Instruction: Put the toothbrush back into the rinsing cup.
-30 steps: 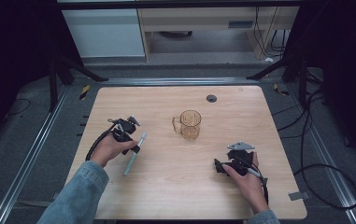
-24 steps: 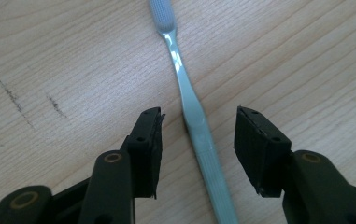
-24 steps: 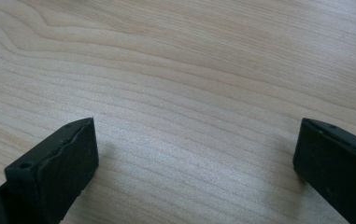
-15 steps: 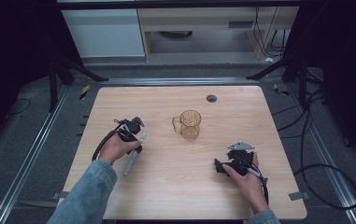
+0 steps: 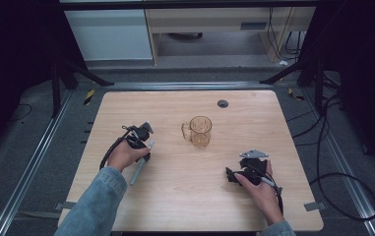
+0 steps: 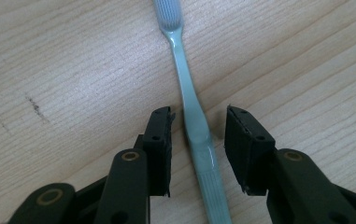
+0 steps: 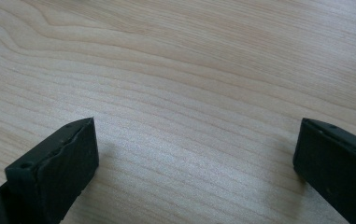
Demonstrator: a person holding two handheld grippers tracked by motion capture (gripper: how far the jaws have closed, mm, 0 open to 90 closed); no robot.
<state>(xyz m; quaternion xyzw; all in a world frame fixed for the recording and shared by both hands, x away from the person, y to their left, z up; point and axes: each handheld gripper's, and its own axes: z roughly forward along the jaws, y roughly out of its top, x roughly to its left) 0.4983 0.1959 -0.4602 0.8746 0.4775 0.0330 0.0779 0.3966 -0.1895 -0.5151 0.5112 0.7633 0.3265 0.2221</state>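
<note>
Toothbrush (image 6: 195,126): pale green, flat on the table (image 5: 175,206), toward its left edge, head pointing away from the gripper.

Left gripper (image 6: 198,148): jaws parted, straddling the handle with a gap on each side, not yet clamped; set low, likely for a grasp at mid-handle.

Mug (image 5: 199,131): clear amber, upright near the table's middle, handle to the left; probably where the brush goes.

Right gripper (image 5: 235,175): resting near the right front corner, jaws wide apart over bare wood, holding nothing, well clear of the mug.
</note>
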